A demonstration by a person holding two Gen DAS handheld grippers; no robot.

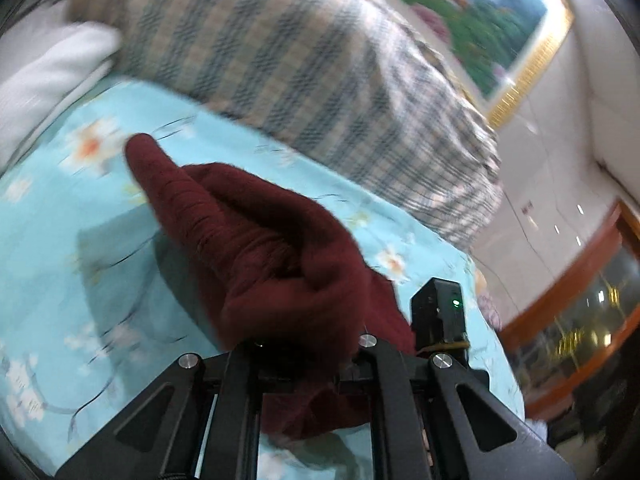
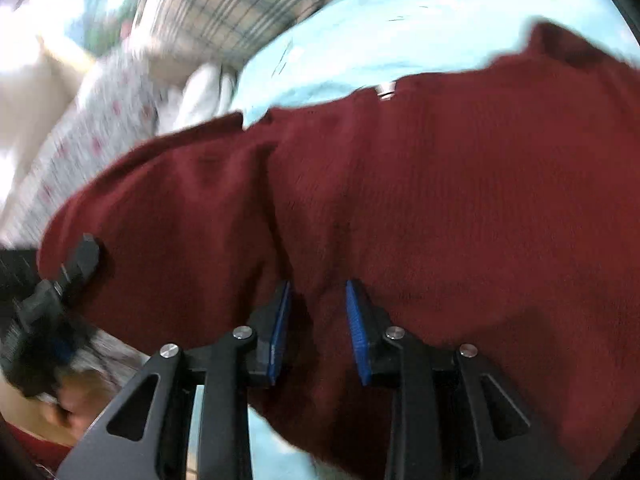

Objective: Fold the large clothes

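Note:
A dark red knitted garment hangs bunched over my left gripper, raised above a light blue floral bedsheet. The cloth hides the left fingertips, so the jaws seem shut on it. In the right wrist view the same red garment spreads wide across the frame. My right gripper has its blue pads a little apart with a fold of the cloth pinched between them. The other gripper shows at the garment's left edge.
A plaid blanket is piled at the back of the bed, with a white pillow to its left. A framed landscape picture hangs on the wall. A wooden cabinet stands at right.

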